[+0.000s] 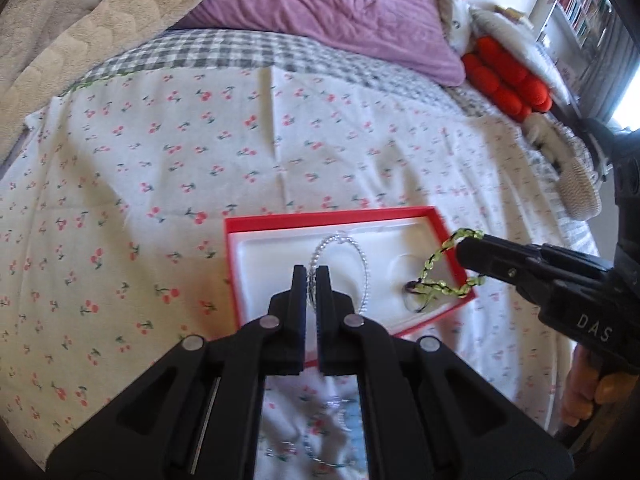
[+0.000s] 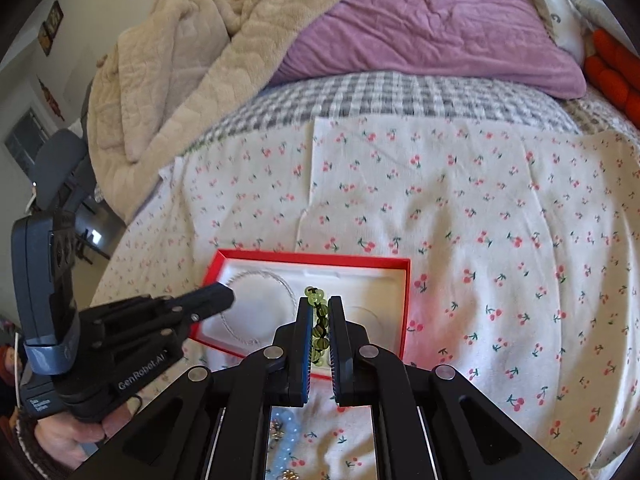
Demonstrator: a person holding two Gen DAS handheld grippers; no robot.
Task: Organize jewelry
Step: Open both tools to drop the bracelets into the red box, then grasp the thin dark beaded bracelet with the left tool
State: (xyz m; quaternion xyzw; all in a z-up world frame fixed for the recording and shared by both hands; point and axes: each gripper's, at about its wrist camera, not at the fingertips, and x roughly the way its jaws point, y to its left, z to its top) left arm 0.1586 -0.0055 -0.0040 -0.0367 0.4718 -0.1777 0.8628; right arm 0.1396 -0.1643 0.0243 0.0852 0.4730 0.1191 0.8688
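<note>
- Red-rimmed jewelry box (image 1: 454, 248) with a moulded white insert lies open on the cherry-print sheet (image 1: 160, 168), with bare flat cloth on every side; a purple pillow (image 1: 340, 12) and a beige quilted blanket (image 2: 168, 80) sit well beyond it.
- Left gripper (image 1: 312, 276) is pinched together on a silver beaded bracelet (image 1: 360, 256), whose loop hangs over the insert.
- Right gripper (image 2: 322, 308) is clamped on a green beaded bracelet (image 2: 320, 332) above the box's right part.
</note>
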